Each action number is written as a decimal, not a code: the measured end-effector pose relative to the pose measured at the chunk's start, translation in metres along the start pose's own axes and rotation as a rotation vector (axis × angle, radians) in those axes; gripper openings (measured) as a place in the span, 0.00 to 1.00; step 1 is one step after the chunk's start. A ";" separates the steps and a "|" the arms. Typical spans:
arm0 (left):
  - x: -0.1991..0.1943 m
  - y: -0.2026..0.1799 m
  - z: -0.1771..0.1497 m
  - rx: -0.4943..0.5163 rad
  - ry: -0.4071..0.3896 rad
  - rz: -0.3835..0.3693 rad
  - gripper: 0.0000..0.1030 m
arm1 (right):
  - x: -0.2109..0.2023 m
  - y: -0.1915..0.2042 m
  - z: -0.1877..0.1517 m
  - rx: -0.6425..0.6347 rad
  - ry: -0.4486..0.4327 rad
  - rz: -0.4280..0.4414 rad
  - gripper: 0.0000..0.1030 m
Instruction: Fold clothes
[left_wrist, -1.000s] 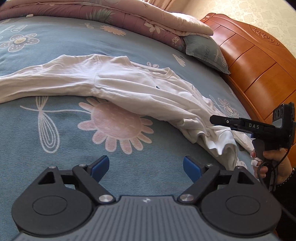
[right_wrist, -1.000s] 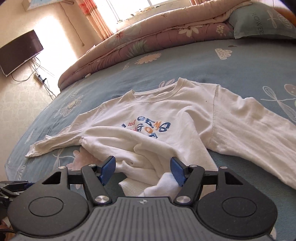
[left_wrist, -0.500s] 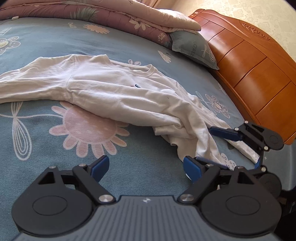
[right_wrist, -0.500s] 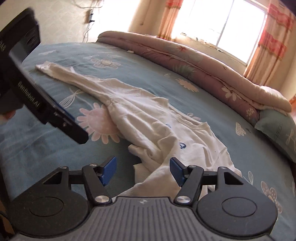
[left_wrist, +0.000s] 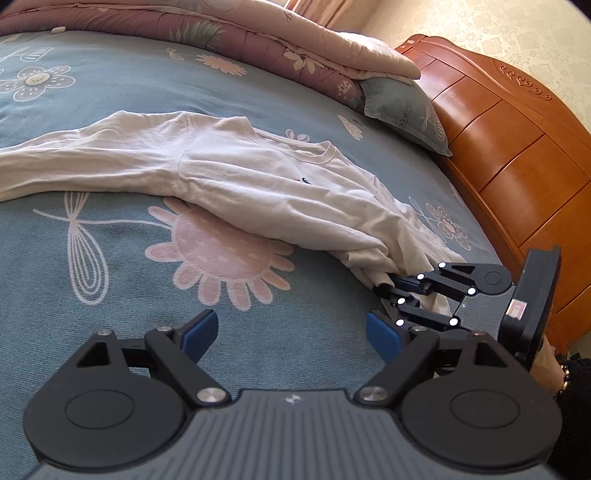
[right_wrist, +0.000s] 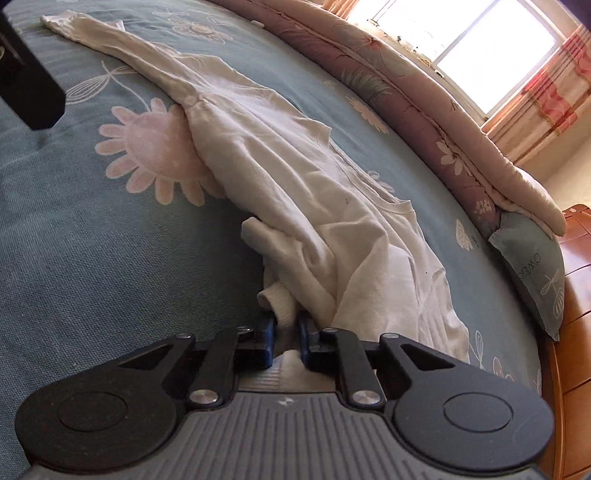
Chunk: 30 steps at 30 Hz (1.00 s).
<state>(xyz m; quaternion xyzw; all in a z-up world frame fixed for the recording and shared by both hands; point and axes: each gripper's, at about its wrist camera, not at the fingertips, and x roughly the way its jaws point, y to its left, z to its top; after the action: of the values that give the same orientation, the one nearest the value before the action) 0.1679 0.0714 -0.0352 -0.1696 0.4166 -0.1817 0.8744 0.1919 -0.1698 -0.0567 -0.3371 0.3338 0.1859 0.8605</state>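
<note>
A white long-sleeved shirt (left_wrist: 258, 184) lies crumpled across the blue flowered bedsheet (left_wrist: 110, 302), one sleeve stretched out to the left. Its bunched lower end (right_wrist: 280, 302) sits between the blue pads of my right gripper (right_wrist: 285, 332), whose jaws are closing and press on the white fabric. In the left wrist view the right gripper (left_wrist: 386, 290) bites the same bunched end at the right. My left gripper (left_wrist: 291, 328) hovers open over bare sheet, a short way left of that end, with nothing between its fingers.
A folded pink and maroon quilt (left_wrist: 258, 40) runs along the far side of the bed, with a grey-green pillow (left_wrist: 406, 114) at its end. A wooden headboard (left_wrist: 517, 155) borders the right. A bright window (right_wrist: 480, 48) with curtains lies beyond the quilt.
My right gripper rolled, moved down to the shirt's bunched end and closed its jaws on the fabric. The left gripper stayed open over the sheet.
</note>
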 end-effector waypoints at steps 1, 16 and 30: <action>0.001 0.000 -0.001 0.000 0.002 -0.004 0.84 | -0.002 -0.007 0.001 0.035 -0.007 0.021 0.13; -0.025 0.006 0.005 0.010 -0.063 0.014 0.84 | -0.079 -0.061 0.006 0.508 -0.160 0.704 0.10; -0.026 0.047 -0.009 -0.210 0.047 -0.160 0.84 | -0.091 -0.025 -0.011 0.543 -0.098 0.812 0.30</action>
<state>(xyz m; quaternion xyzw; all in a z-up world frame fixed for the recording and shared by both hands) 0.1539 0.1236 -0.0443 -0.2887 0.4391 -0.2101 0.8245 0.1358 -0.2040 0.0123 0.0660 0.4336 0.4282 0.7901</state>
